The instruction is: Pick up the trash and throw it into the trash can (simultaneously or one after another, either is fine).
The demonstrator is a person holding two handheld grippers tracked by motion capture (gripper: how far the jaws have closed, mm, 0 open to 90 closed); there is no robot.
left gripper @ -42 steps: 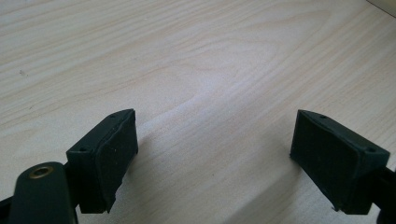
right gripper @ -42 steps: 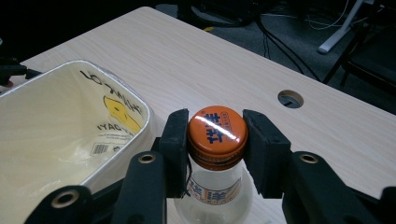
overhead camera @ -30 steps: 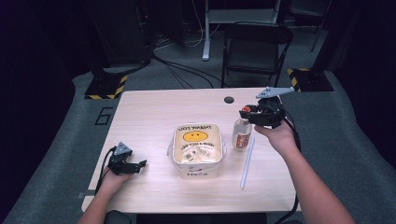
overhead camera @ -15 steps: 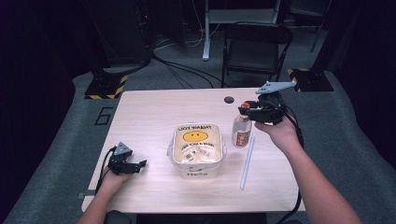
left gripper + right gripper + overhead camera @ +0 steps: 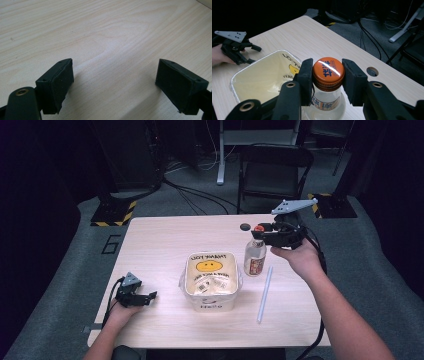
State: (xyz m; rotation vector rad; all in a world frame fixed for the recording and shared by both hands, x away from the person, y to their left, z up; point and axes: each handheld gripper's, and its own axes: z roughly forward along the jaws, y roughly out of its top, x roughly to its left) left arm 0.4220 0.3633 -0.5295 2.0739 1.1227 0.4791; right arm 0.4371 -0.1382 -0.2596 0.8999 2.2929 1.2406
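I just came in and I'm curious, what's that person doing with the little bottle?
A person sits at a wooden table with a hand-held gripper in each hand. The right hand-held gripper is clamped on the orange cap of a small clear bottle, beside a white container with a smiley face in it. The left hand-held gripper rests open on the table, holding nothing. A white straw lies to the right of the container.
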